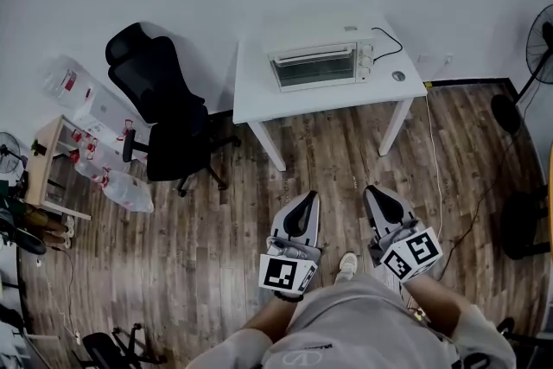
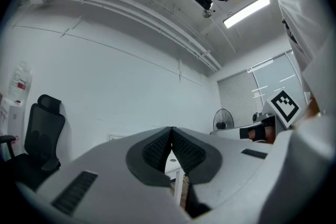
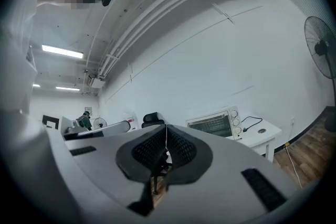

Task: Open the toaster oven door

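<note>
A white toaster oven (image 1: 320,64) with its glass door closed stands on a white table (image 1: 259,99) against the far wall; it also shows in the right gripper view as the toaster oven (image 3: 212,123). My left gripper (image 1: 303,201) and right gripper (image 1: 381,196) hang close to my body above the wooden floor, well short of the table. Both have their jaws pressed together with nothing between them. In the gripper views, the left gripper (image 2: 171,136) and right gripper (image 3: 166,136) point upward toward the wall and ceiling.
A black office chair (image 1: 164,112) stands left of the table. A black cable (image 1: 389,43) and a small round object (image 1: 398,76) lie on the table's right end. Fans (image 1: 540,39) stand at the right; shelves and bags (image 1: 86,143) at the left.
</note>
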`<state>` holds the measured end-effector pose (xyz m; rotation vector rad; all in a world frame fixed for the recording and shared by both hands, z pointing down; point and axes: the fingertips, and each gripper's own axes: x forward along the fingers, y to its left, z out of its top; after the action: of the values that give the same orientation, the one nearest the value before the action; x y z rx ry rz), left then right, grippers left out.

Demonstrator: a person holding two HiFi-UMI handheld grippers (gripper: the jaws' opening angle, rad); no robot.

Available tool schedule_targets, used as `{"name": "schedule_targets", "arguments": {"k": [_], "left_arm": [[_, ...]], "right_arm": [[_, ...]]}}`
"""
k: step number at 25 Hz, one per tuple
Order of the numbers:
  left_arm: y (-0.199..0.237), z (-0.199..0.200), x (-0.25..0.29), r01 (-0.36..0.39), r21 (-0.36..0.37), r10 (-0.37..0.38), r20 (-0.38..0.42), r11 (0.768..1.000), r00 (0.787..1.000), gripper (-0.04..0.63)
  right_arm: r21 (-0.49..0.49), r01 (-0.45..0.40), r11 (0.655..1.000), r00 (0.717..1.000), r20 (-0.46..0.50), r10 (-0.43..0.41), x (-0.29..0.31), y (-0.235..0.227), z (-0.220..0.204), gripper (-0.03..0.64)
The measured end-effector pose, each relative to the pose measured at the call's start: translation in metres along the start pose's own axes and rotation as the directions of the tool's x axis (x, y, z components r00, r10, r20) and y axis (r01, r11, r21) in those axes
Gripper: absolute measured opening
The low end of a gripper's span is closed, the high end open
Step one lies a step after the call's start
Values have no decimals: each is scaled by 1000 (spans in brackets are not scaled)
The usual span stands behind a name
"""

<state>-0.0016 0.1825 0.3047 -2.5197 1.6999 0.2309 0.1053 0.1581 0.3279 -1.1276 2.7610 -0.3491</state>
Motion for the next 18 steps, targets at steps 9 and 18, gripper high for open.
{"name": "schedule_targets", "arguments": {"k": [9,18], "left_arm": [[17,-9,56,-40,13,40,-14,999,999,6],[57,-27,100,-32,-11,32,-23,999,999,6]], "right_arm": [[59,-39,997,999,-25,40,51,-45,-2,17],[92,-46,995,998,-36,50,114,-58,-12,17]]}}
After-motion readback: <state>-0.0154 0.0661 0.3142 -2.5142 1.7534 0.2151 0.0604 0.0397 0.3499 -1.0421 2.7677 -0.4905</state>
